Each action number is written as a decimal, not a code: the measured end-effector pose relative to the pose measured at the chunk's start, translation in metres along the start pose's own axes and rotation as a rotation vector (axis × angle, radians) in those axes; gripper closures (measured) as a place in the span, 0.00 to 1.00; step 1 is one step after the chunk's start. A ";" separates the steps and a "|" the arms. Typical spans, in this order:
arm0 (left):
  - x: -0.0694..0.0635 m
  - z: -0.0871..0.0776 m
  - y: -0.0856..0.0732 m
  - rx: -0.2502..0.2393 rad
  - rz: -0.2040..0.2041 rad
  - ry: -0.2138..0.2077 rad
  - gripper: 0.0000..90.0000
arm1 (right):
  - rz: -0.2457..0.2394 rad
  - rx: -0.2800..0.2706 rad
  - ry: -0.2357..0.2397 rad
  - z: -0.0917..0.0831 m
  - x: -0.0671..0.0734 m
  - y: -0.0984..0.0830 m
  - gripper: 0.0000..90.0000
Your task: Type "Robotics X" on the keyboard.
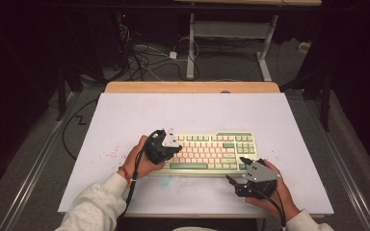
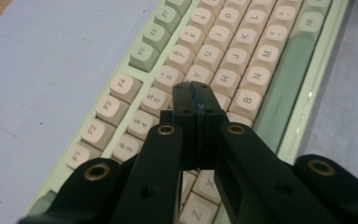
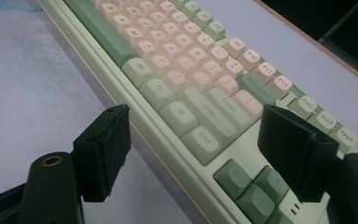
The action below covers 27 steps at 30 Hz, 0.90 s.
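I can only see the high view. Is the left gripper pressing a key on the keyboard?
Observer: The left gripper has its jaws shut together, with the tip just over the keyboard, near the G and H keys. I cannot tell if it touches a key.
Operator: Is the other one shut too?
Observer: No. The right gripper is open, and nothing is between its pads.
Operator: What is it pointing at?
Observer: It looks at the right end of the keyboard, near the Ctrl, Shift and Enter keys, and it hangs above them.
Operator: Are all the keys one colour?
Observer: No. The letter keys are cream, and the space bar is green.
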<state>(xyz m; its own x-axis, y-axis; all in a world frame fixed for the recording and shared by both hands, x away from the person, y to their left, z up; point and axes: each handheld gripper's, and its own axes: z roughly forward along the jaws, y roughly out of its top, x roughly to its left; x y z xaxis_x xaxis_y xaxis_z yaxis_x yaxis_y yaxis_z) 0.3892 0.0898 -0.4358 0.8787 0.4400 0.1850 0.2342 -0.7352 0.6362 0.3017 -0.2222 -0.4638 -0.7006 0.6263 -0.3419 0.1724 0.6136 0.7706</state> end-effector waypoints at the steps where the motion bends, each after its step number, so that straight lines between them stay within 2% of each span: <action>1: 0.000 0.003 0.002 0.010 0.008 0.004 0.98 | 0.000 0.000 -0.001 0.000 0.000 0.000 0.29; 10: 0.002 0.019 0.008 0.052 0.028 0.008 0.97 | 0.002 -0.003 0.008 0.000 -0.001 -0.001 0.29; 18: 0.003 0.023 0.010 0.055 0.032 0.000 0.97 | -0.002 0.000 0.010 0.000 0.000 -0.001 0.29; 27: -0.002 0.032 0.017 0.096 0.071 0.010 0.97 | -0.007 0.013 0.011 0.001 0.001 -0.001 0.29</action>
<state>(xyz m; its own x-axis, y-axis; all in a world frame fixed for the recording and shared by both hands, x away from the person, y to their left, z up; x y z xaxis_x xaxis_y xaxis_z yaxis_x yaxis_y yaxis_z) 0.4045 0.0600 -0.4493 0.8905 0.3898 0.2347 0.2106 -0.8104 0.5468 0.3017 -0.2221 -0.4654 -0.7096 0.6163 -0.3414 0.1758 0.6241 0.7613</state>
